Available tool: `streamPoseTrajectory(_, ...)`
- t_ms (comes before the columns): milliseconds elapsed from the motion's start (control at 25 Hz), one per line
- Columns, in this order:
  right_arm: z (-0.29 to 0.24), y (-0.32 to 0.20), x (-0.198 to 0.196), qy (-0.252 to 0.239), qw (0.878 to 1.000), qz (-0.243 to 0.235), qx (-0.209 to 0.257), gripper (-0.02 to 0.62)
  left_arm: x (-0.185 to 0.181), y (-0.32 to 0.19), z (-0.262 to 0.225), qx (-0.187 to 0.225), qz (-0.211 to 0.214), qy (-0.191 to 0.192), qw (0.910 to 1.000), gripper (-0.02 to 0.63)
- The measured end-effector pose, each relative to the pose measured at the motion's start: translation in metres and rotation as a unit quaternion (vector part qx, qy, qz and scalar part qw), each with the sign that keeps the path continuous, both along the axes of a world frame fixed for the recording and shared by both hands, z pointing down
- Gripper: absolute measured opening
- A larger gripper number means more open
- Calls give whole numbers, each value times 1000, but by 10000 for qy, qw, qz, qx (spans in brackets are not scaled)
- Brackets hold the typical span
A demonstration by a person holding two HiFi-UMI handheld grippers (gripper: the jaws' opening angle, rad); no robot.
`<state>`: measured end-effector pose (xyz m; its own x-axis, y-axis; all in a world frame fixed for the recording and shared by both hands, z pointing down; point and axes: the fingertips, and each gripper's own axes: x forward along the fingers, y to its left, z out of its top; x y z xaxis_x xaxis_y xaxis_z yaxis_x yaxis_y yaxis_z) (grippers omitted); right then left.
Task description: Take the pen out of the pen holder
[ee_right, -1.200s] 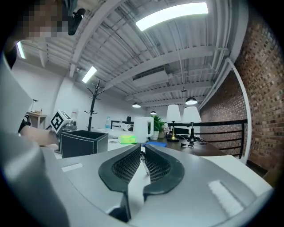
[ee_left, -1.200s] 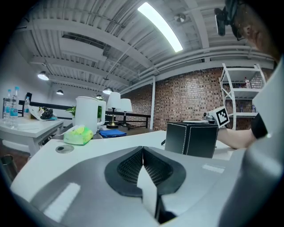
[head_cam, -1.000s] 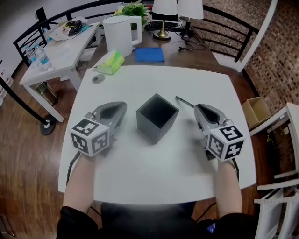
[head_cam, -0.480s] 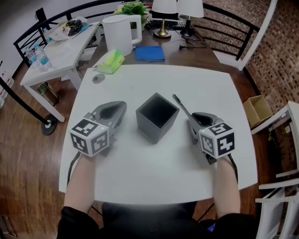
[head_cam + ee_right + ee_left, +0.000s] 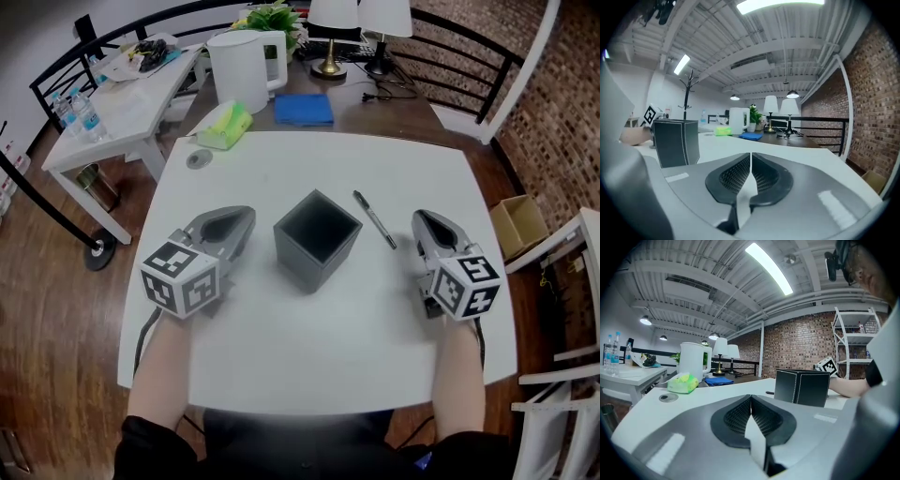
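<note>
The left tongs are clenched, tips pressed together with nothing between them, and they rest low over the counter just left of the pen holder. The right tongs are closing, their tips almost meeting, and nothing sits between them either. They sit on the far side of the holder, near the pen but apart from it.

The pen is out of the holder. It lies flat and slanted on the counter, between the holder's right corner and the right tongs. The dark, square holder stands upright and open in the middle of the counter. Beyond the counter's far left corner sit a green packet and a white kettle.
</note>
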<state>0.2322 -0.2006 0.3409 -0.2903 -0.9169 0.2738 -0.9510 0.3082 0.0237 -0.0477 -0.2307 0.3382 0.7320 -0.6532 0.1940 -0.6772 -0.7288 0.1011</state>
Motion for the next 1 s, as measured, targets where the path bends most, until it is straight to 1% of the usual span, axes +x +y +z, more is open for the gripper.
streamPoseTrajectory(80,-5,0,4,-235,9996,46,174,14,0,0,0,3,1,-7,10000,3)
streamPoseTrajectory(160,-8,-1,5,-289,9992,84,273,12,-1,0,0,8,-3,-10,10000,3)
streamPoseTrajectory(360,-6,-4,10,-632,9976,206,194,12,0,0,-1,10,-9,2,10000,3)
streamPoseTrajectory(1000,-7,0,7,-673,9973,172,252,11,0,0,-1,16,2,2,10000,3)
